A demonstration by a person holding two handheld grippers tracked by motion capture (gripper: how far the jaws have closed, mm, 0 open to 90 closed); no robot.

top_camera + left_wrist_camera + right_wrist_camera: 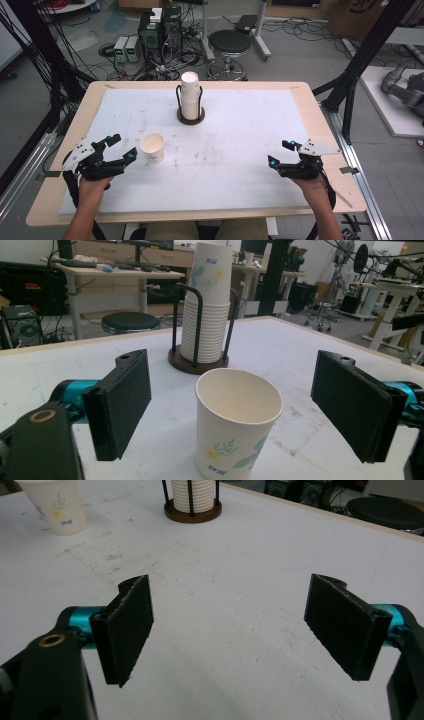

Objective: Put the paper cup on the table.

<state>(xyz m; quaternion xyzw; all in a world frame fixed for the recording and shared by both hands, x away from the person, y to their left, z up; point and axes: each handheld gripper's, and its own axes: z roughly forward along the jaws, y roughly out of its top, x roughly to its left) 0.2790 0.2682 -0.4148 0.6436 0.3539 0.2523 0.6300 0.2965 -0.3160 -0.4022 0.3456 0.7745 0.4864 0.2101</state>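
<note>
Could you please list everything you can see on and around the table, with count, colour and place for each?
single paper cup: one, white with a flower print, upright on the mat just ahead of the left claw
stack of paper cups: one stack, white, in the holder at the far middle of the mat
cup holder: one, dark brown round base with black upright rods, far middle
mat: one, white and scuffed, covering most of the table
table: one, light wood
stool: one, black round seat, on the floor beyond the table
left claw: one, black, jaws open, cup not gripped
right claw: one, black, jaws open, nothing between them
</note>
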